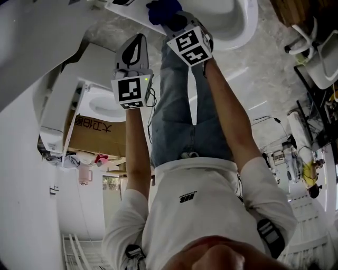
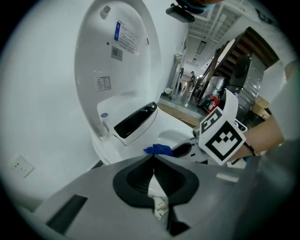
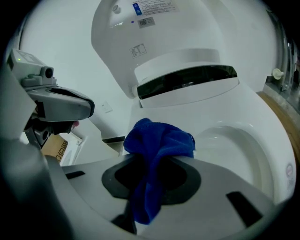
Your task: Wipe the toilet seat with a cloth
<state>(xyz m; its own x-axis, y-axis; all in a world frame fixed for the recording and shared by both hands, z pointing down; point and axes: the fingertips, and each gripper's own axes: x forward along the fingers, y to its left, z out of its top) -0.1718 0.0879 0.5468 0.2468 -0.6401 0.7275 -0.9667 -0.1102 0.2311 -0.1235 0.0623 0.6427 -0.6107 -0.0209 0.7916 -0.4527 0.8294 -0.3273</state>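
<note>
A white toilet stands with its lid [image 3: 154, 28] raised and its seat [image 3: 267, 140] down around the bowl. My right gripper [image 3: 154, 161] is shut on a blue cloth [image 3: 161, 140], which bunches out past the jaws over the seat's rear left part, near the black panel [image 3: 187, 79]. In the head view the right gripper [image 1: 177, 21] and the cloth [image 1: 161, 10] are at the toilet seat [image 1: 240, 31]. My left gripper [image 2: 153, 171] hangs back to the left with its jaws shut, and a small whitish bit shows in the slit. From there I see the cloth [image 2: 159, 150].
The person's jeans-clad legs [image 1: 185, 105] stand right in front of the toilet. A white unit [image 1: 100, 103] and a cardboard box [image 1: 97, 134] lie to the left. Office chairs [image 1: 319, 58] and cables are off to the right. A wall socket [image 2: 21, 164] sits low beside the toilet.
</note>
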